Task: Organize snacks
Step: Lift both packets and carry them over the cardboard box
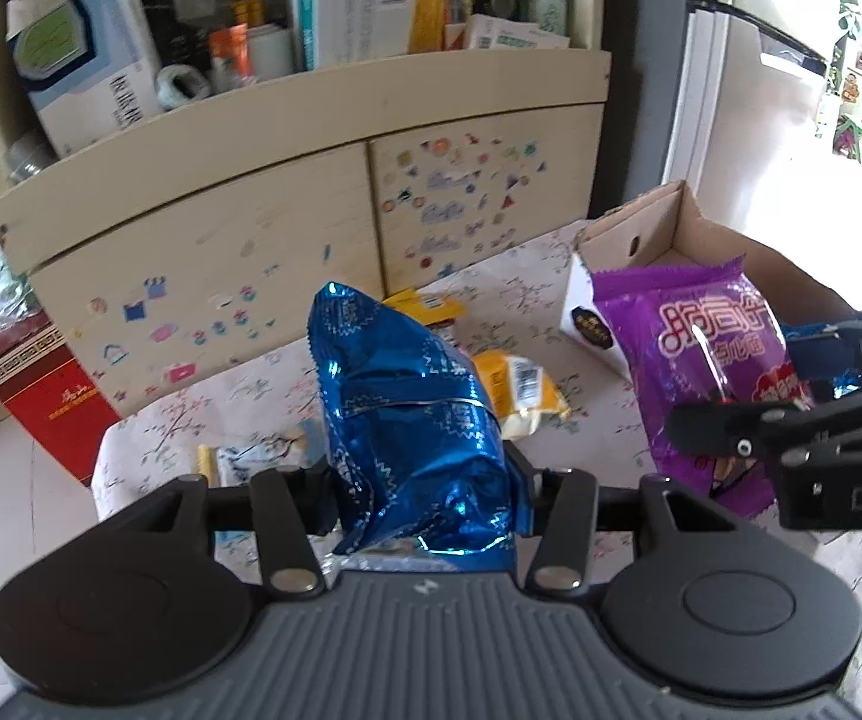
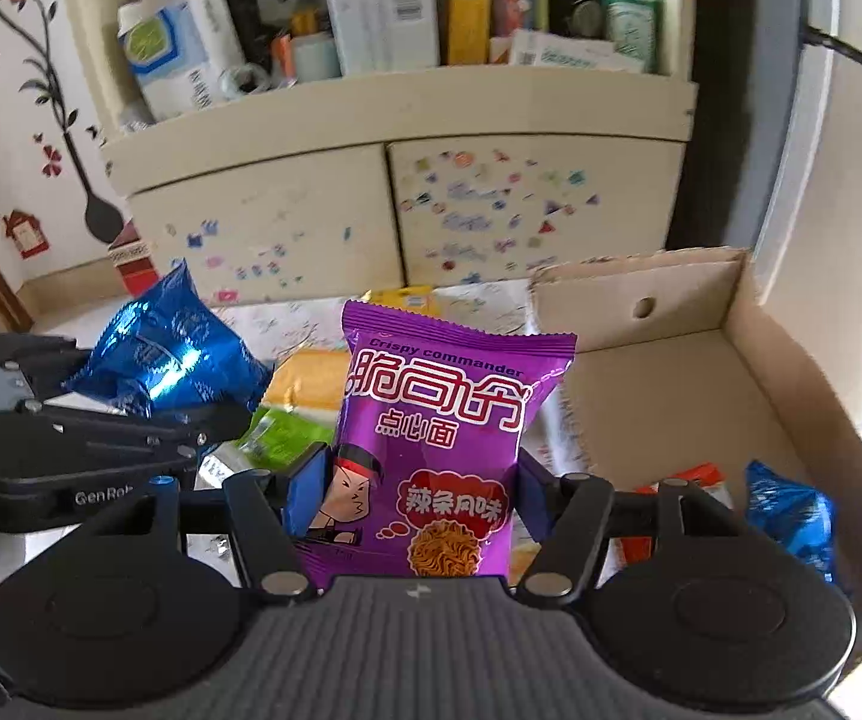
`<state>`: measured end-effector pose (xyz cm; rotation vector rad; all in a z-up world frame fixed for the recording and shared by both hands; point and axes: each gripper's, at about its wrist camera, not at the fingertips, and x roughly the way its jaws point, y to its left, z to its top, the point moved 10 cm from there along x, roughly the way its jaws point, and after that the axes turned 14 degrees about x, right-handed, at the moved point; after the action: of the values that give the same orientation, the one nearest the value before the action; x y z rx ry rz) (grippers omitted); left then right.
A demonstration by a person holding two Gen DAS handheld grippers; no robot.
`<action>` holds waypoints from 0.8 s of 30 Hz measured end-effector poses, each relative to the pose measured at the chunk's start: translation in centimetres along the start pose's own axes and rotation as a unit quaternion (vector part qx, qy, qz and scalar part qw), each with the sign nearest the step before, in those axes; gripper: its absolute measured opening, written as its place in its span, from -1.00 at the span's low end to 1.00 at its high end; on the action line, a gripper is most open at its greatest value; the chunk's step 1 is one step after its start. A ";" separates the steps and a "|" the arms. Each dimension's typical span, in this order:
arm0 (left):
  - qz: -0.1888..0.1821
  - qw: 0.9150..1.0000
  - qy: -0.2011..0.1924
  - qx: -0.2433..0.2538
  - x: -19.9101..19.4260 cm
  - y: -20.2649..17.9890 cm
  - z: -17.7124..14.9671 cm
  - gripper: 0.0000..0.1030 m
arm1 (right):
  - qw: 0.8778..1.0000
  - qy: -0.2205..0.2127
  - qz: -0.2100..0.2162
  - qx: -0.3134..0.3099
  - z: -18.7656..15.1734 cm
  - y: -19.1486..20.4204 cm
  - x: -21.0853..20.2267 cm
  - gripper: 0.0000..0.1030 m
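Observation:
My left gripper (image 1: 425,480) is shut on a shiny blue foil snack bag (image 1: 407,420) and holds it upright above the table; the bag also shows in the right wrist view (image 2: 161,354). My right gripper (image 2: 419,492) is shut on a purple noodle snack packet (image 2: 437,450), held upright at the near left edge of the open cardboard box (image 2: 791,372). In the left wrist view the purple packet (image 1: 695,354) hangs in front of the box (image 1: 653,240). A blue packet (image 2: 791,516) and an orange packet (image 2: 689,480) lie in the box.
Yellow packets (image 1: 527,390) and a light blue packet (image 1: 251,456) lie on the floral tablecloth (image 1: 221,402). A green packet (image 2: 278,438) lies below the grippers. A stickered wooden cabinet (image 1: 311,210) stands behind the table. A red box (image 1: 41,396) stands on the floor at left.

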<state>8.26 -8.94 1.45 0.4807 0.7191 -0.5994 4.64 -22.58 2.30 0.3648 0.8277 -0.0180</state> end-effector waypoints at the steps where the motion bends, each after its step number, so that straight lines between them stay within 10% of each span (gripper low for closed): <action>1: -0.001 1.000 -0.002 0.002 0.1 -0.3 0.1 -0.04 | 1.000 -0.003 -0.002 0.003 0.2 -0.4 -0.3 0.35; 24: -0.068 0.994 -0.081 0.011 1.0 -8.5 7.6 -0.04 | 0.986 -0.103 -0.031 0.127 6.9 -10.8 -6.7 0.35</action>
<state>6.87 -20.00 4.00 0.3998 0.5939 -0.7659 3.35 -35.80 8.04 0.5681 0.6329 -0.2170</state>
